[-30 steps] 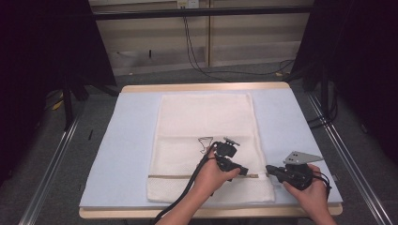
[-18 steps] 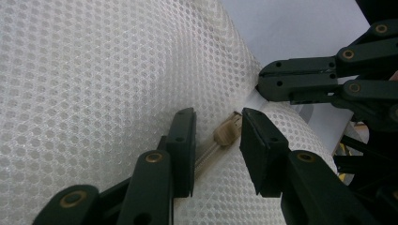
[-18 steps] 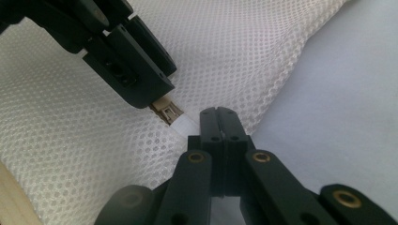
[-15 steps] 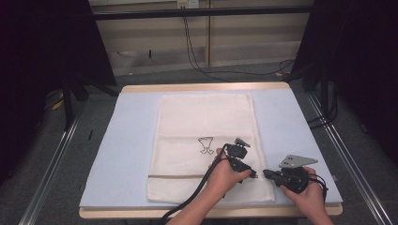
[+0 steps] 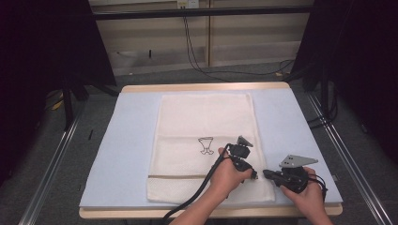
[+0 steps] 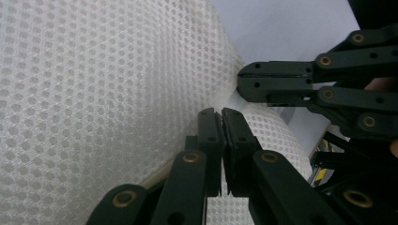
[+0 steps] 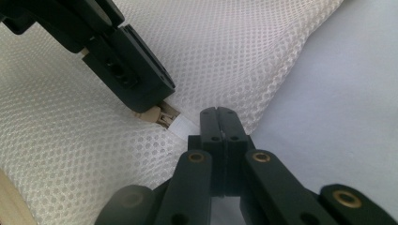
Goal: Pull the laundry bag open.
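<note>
Where the black jaws of our left gripper (image 6: 220, 117) meet, we can't tell for sure what sits between them: they've just been closing and now stand together at the zip line of the white mesh laundry bag (image 5: 202, 136), w/ the beige zipper pull (image 7: 157, 115) just beside their tip in the right gripper view. Our right gripper (image 7: 219, 117) is clamped on the bag's right edge, near the front corner; the white tab by the pull runs under its tips, partly hidden. Both grippers' bodies are half covered by our hands in the high view. The bag lies flat on the pale blue mat (image 5: 117, 154) covering the wooden table (image 5: 202, 87), a small black drawing at its middle. Beyond: grey floor, dark curtains either side, cables along the pale back wall.
</note>
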A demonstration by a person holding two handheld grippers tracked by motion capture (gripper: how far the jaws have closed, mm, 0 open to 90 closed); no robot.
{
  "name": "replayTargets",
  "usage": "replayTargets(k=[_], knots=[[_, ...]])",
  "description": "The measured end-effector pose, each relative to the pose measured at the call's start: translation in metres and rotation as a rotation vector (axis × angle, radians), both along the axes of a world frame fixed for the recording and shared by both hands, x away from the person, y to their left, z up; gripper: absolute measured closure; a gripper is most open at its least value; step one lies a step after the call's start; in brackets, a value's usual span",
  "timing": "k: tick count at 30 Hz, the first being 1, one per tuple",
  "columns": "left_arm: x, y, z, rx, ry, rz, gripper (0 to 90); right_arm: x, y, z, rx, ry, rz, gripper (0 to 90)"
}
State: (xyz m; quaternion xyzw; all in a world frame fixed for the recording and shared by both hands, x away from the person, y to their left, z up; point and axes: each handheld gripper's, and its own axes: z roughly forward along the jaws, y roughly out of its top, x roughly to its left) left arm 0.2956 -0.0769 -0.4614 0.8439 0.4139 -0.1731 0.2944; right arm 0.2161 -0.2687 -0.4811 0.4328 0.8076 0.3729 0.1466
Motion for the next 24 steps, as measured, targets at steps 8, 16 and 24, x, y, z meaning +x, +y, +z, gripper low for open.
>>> replayTargets(k=[8, 16, 24], knots=[[-0.002, 0.001, -0.009, -0.029, 0.021, -0.005, 87.1, 0.0, 0.0, -0.001, 0.007, -0.007, 0.003, 90.0], [0.008, 0.061, 0.003, -0.057, 0.072, 0.053, 87.4, 0.001, 0.0, 0.0, -0.009, -0.001, 0.027, 90.0], [0.005, 0.188, 0.01, -0.042, 0.052, 0.223, 87.3, 0.001, 0.001, 0.0, -0.025, -0.004, 0.035, 90.0]])
